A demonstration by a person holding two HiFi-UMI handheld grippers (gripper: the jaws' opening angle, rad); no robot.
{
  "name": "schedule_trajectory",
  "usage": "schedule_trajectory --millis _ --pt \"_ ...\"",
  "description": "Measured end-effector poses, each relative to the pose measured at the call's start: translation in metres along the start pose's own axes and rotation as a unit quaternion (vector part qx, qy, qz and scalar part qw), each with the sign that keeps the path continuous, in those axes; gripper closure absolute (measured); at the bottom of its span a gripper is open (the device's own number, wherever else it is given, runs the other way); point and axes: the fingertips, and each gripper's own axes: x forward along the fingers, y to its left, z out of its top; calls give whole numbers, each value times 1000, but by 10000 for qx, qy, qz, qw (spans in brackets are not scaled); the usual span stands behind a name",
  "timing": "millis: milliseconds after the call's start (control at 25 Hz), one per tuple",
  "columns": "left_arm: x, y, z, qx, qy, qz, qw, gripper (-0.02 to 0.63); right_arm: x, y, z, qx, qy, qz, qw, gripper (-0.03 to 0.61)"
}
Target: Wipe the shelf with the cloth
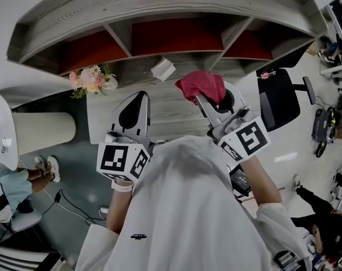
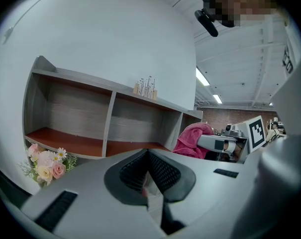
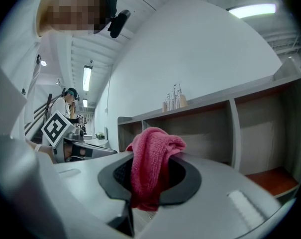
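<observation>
Grey desk (image 1: pixel 165 120) carries the shelf (image 1: pixel 176 37) along its far edge, with 3 red-floored bays. The right gripper (image 1: pixel 202 97) clamps the bunched cloth (image 1: pixel 204 83) just short of the middle bay and is nearer the shelf. The left gripper (image 1: pixel 135 101) is closed and empty.

Bright, even light from ceiling lamps (image 2: pixel 200 76) (fisheye-bent edges, dark corners).
</observation>
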Motion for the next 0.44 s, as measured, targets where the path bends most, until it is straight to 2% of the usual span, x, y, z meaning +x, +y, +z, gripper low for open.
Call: schedule_trajectory --millis 440 --pt "4 -10 -3 -37 10 -3 10000 607 -11 -7 -2 66 27 -53 10000 500"
